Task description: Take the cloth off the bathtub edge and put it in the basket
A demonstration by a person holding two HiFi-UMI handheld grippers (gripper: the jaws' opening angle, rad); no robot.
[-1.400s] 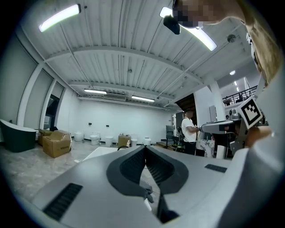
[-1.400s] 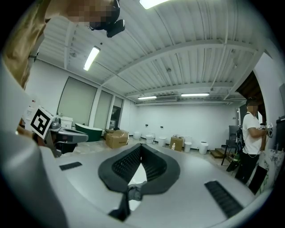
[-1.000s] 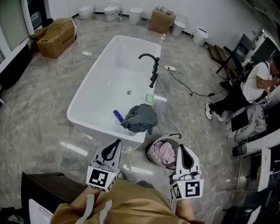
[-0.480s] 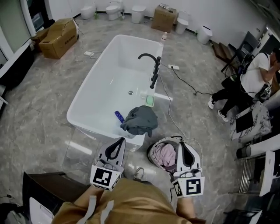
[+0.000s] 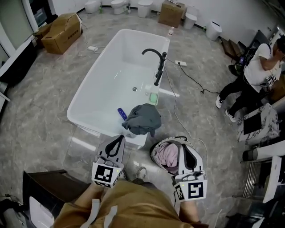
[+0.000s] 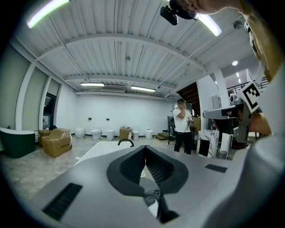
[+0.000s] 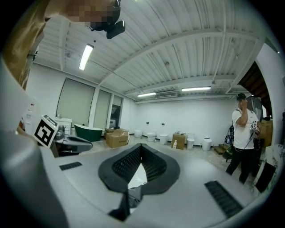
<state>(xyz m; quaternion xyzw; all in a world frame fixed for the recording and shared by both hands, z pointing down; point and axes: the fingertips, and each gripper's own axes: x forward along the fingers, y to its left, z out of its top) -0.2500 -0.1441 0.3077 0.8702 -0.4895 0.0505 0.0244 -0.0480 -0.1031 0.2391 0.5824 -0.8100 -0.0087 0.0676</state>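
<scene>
A dark grey cloth [image 5: 142, 119] lies bunched over the near edge of the white bathtub [image 5: 84, 100]. Just right of that corner, on the floor, a round basket [image 5: 155, 153] holds a pink cloth [image 5: 168, 155]. My left gripper [image 5: 120, 137] is shut and empty, its tips just short of the tub's near rim, left of and below the grey cloth. My right gripper [image 5: 185, 147] is also shut and empty, hanging over the basket's right side. In the left gripper view the shut left gripper [image 6: 145, 147] points at the bathtub [image 6: 99, 150]. In the right gripper view the right gripper [image 7: 141, 145] has its tips together.
A black faucet [image 5: 156, 62], a green soap [image 5: 153, 99] and a blue bottle [image 5: 121, 114] are at the tub. A cable [image 5: 189, 76] trails over the floor. A person [image 5: 256, 73] stands at right. Cardboard boxes [image 5: 62, 32] and toilets [image 5: 120, 5] line the far side. Dark furniture [image 5: 44, 189] is at my lower left.
Both grippers have moved a little forward toward the tub and basket, and the view has shifted with them. The grey cloth has not moved. Both grippers stay shut.
</scene>
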